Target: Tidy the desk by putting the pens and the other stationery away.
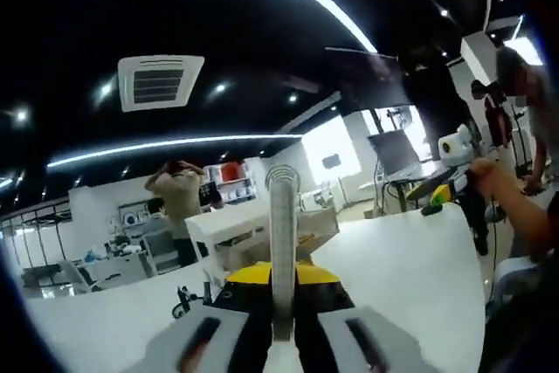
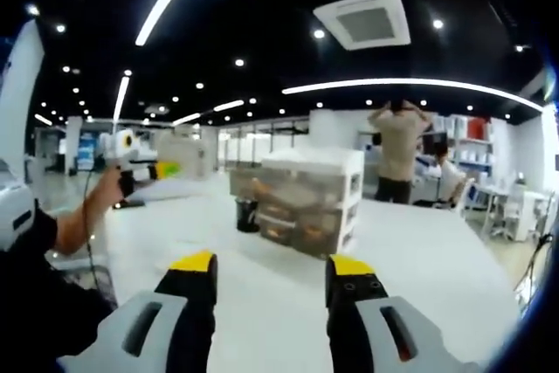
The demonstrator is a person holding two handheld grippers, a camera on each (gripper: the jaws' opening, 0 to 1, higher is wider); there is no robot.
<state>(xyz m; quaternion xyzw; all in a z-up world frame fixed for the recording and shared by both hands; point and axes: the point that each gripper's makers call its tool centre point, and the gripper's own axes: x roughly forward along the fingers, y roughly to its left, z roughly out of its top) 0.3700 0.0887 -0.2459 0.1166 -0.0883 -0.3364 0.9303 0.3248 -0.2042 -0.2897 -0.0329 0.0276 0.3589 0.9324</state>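
The left gripper (image 1: 281,325) pinches a silver pen (image 1: 281,251) upright between its jaws, pointing to 12 o'clock over the white desk (image 1: 402,259). The right gripper (image 2: 272,290) has jaws spread with nothing between them; its view shows a drawer organizer (image 2: 301,198) at 12 o'clock and a dark cup (image 2: 247,214) just beside it at 11.

I count one drawer unit (image 2: 301,203), one dark cup (image 2: 247,214), one silver pen (image 1: 281,251), one bench (image 2: 437,259).
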